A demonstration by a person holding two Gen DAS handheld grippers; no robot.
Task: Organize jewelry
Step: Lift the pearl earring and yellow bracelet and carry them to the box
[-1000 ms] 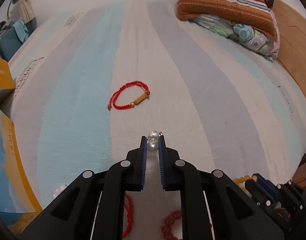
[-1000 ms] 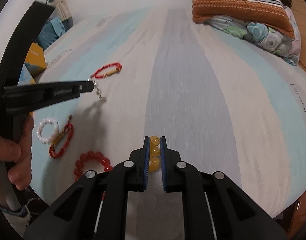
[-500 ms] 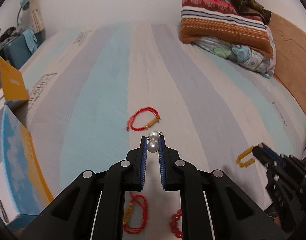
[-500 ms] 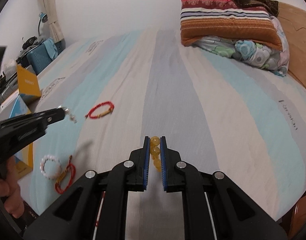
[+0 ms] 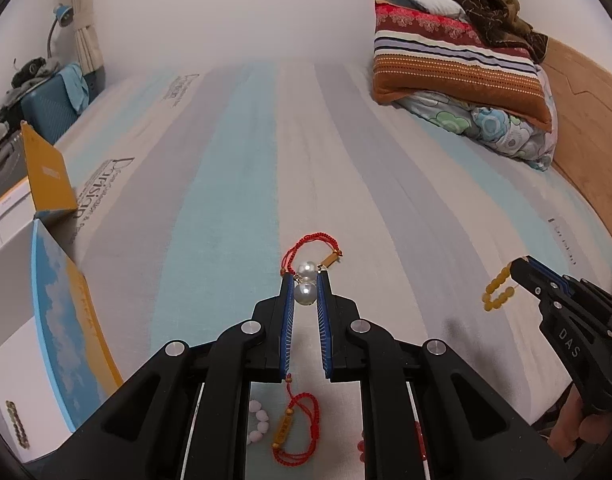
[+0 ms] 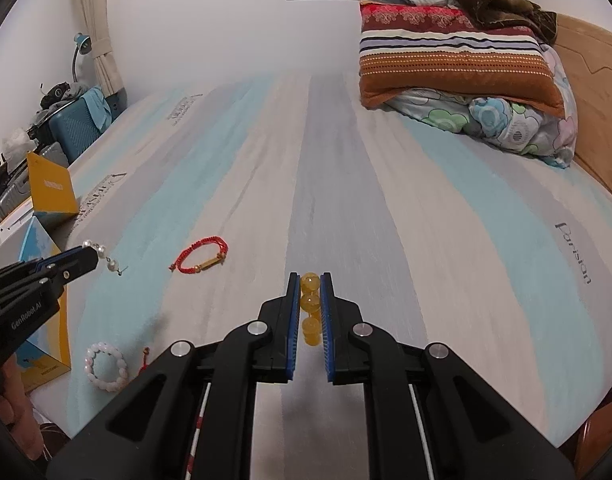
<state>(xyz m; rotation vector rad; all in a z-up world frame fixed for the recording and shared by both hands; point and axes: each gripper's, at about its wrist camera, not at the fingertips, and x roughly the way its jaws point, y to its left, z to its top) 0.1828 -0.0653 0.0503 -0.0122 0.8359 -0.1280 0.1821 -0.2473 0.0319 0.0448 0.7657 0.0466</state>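
Observation:
My left gripper (image 5: 305, 280) is shut on a white pearl strand (image 5: 306, 293), held above the striped bed; from the right wrist view the same pearl strand (image 6: 106, 257) dangles off its tip. My right gripper (image 6: 309, 280) is shut on a yellow bead bracelet (image 6: 310, 304); the left wrist view shows that bracelet (image 5: 497, 290) hanging in a loop from the tip. On the bed lie a red cord bracelet with a gold tube (image 6: 204, 258), a second red cord bracelet (image 5: 296, 434), a pale pink bead bracelet (image 6: 104, 366) and red beads (image 5: 361, 446), partly hidden.
A blue and yellow box (image 5: 66, 320) stands at the bed's left edge, with a yellow box flap (image 5: 46, 174) behind it. Stacked pillows and a blanket (image 5: 457, 64) sit at the far right against a wooden headboard (image 5: 585, 112). A person's hand (image 5: 573, 428) grips the right tool.
Both grippers have risen off the bed with their beads and tilted up, so the wall and window came into view. The bracelets on the bed look smaller and farther away.

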